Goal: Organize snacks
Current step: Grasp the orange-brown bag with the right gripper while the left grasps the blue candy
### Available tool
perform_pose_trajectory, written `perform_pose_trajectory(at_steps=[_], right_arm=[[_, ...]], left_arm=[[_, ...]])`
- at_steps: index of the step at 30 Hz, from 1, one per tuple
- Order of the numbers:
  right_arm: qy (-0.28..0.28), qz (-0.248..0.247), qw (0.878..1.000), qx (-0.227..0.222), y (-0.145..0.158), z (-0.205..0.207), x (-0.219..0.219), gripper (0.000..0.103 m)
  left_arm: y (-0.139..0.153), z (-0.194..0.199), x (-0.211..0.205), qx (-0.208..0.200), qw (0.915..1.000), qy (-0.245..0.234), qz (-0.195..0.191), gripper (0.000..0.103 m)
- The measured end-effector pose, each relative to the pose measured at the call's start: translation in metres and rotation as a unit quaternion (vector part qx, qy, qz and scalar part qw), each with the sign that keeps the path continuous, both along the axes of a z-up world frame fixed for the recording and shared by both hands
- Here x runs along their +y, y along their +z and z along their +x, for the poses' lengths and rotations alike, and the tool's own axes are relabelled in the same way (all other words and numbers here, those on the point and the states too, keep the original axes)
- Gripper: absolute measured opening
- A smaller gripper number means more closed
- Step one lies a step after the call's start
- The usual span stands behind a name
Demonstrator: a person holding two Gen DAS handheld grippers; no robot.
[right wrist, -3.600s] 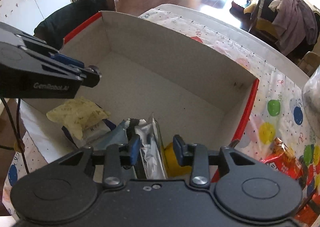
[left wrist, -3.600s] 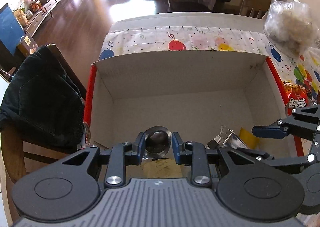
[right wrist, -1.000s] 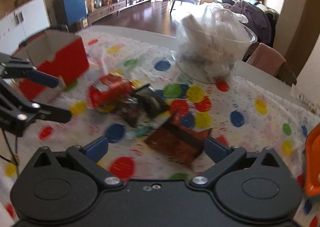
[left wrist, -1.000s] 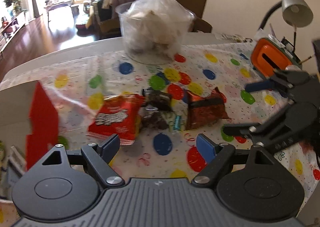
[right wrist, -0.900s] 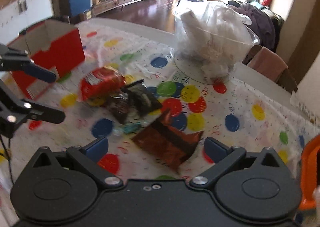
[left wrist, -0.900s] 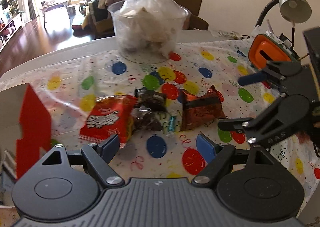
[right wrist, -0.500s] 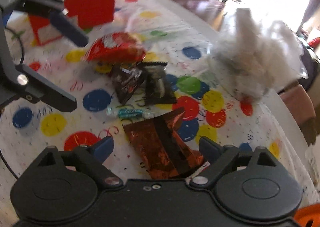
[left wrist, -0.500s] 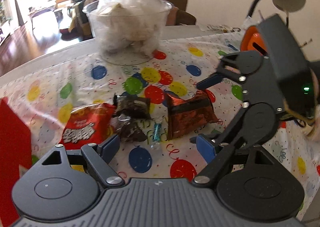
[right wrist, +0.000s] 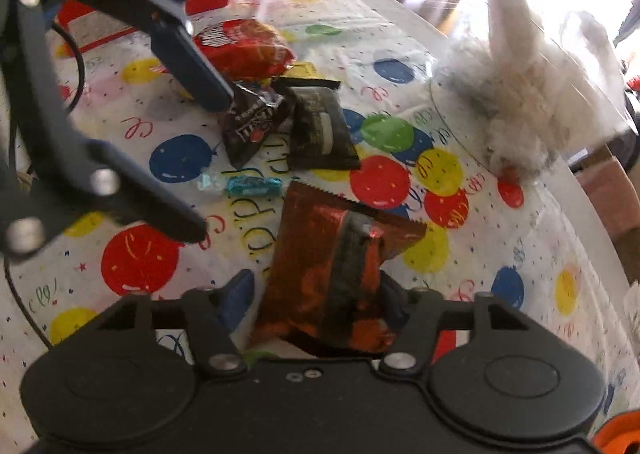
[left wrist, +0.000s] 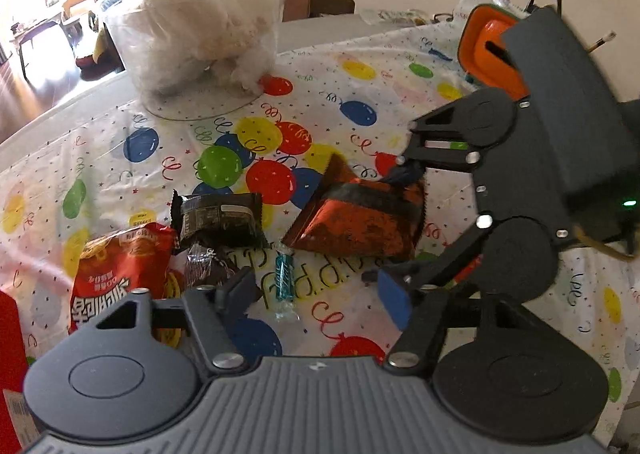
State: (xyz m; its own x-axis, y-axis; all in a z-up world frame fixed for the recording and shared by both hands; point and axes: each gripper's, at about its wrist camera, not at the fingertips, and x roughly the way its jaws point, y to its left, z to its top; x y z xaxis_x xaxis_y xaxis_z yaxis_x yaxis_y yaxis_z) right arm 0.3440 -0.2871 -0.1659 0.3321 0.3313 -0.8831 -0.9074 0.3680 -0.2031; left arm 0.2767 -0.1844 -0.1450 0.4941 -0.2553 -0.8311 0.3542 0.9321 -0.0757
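- Crinkled orange foil packet (right wrist: 324, 278) sits between the closing right gripper (right wrist: 316, 298) fingers; pads not clearly pressing
- Left gripper (left wrist: 316, 294) half-open over a teal candy (left wrist: 285, 279); bare counter (left wrist: 500, 294) alongside

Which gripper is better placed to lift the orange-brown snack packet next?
Right. The right gripper has been closing and already straddles the orange-brown packet. The left gripper hovers over the teal candy.
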Motion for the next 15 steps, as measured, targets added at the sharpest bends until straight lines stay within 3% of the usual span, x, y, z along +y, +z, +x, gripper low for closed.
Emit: perform_pose_trajectory(at_steps=[8,15], right_arm=[[-0.074,0.034,0.996,0.017,0.007,0.002,-0.019,0.049],[-0.112,0.059,0.992,0.026,0.014,-0.004,-0.027,0.047]], left_arm=[[-0.021,0.016,-0.010,0.015,0.9992,-0.025,0.028,0.038],[-0.038,0.028,-0.007,0.032,0.9982,-0.006,0.051,0.029]])
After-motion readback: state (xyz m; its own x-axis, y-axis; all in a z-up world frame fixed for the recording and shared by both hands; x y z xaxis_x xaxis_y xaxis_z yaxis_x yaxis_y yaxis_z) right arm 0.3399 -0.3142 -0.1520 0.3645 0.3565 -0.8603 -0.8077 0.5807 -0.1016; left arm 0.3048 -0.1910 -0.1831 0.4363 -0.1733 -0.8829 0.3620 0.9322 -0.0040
